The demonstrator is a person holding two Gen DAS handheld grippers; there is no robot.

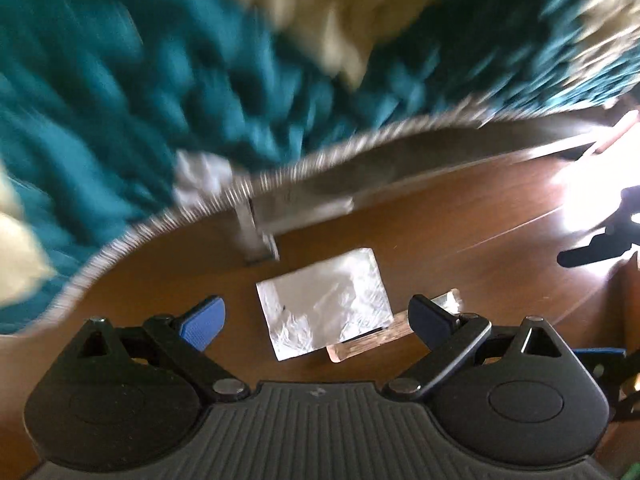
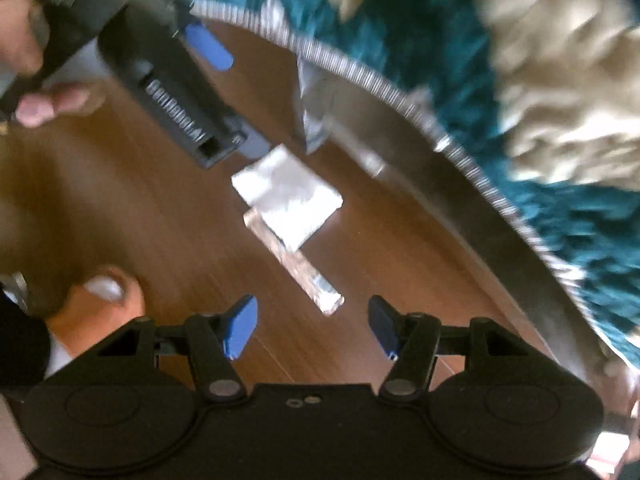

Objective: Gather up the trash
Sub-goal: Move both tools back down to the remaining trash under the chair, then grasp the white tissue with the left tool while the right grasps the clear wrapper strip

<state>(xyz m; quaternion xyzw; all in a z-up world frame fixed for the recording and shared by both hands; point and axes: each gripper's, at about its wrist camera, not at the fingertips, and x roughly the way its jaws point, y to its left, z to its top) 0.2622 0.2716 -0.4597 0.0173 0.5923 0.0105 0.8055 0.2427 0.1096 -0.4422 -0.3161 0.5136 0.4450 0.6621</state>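
Both tools, left (image 1: 316, 322) and right (image 2: 312, 330), are spread above foil wrapper (image 1: 324, 304) on wood floor (image 1: 460, 216).

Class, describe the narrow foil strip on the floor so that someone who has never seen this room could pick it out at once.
Start at the teal and cream shag rug and step off its fringed edge onto the wooden floor. There a flat square foil sheet lies, and the foil strip pokes out from under one side. Unlike the broad, squarish sheet, it is long, narrow and folded.
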